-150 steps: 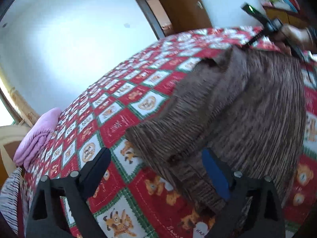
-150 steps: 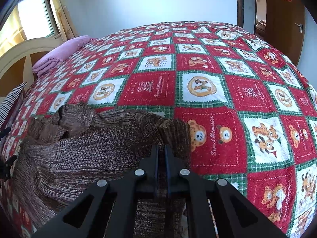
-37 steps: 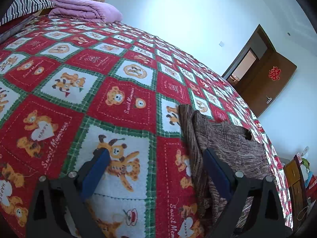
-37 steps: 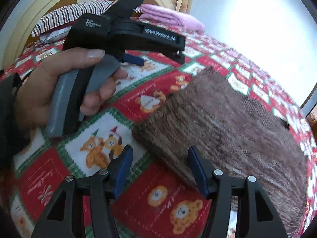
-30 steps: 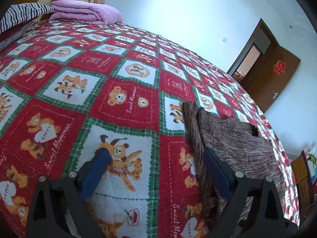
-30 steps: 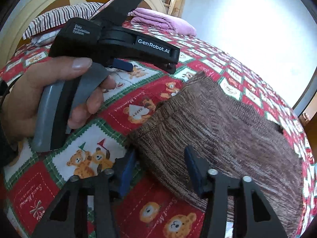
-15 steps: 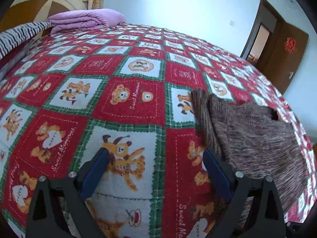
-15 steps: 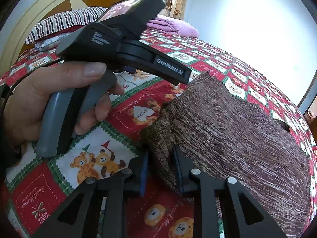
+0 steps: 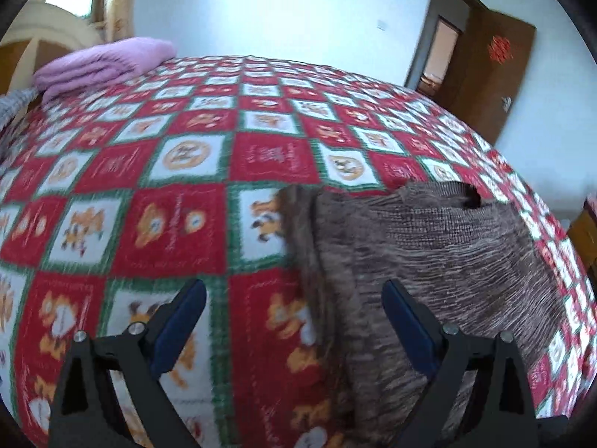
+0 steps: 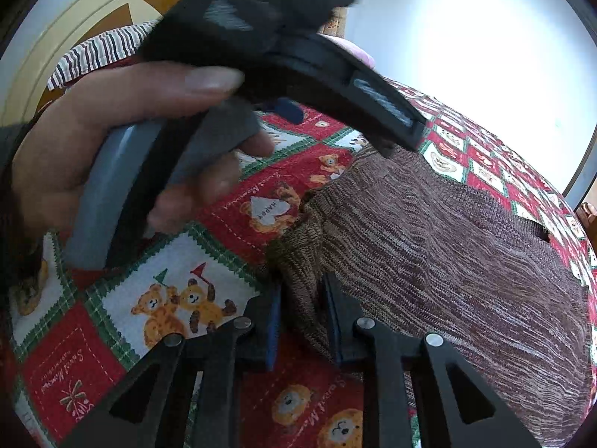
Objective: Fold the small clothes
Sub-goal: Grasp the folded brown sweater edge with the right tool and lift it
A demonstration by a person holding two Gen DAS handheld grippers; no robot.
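Sweater (image 9: 429, 246) on quilt (image 9: 186, 171)

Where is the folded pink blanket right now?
In the left wrist view, the pink blanket lies upper left, at the quilt's far end by the headboard.

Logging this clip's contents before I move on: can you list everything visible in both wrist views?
sweater: one, brown knit, folded on the bedspread; near corner pinched by the right gripper
bedspread: one, red, white and green bear-print squares, covering the bed
blanket: one, pink, folded at the head of the bed
pillow: one, striped, by the headboard
headboard: one, cream and brown, behind the pillow
door: one, brown, open, far wall
left gripper: black with blue pads, open, over the sweater's edge
right gripper: just closed on the sweater corner
hand: one, holding the left gripper's handle
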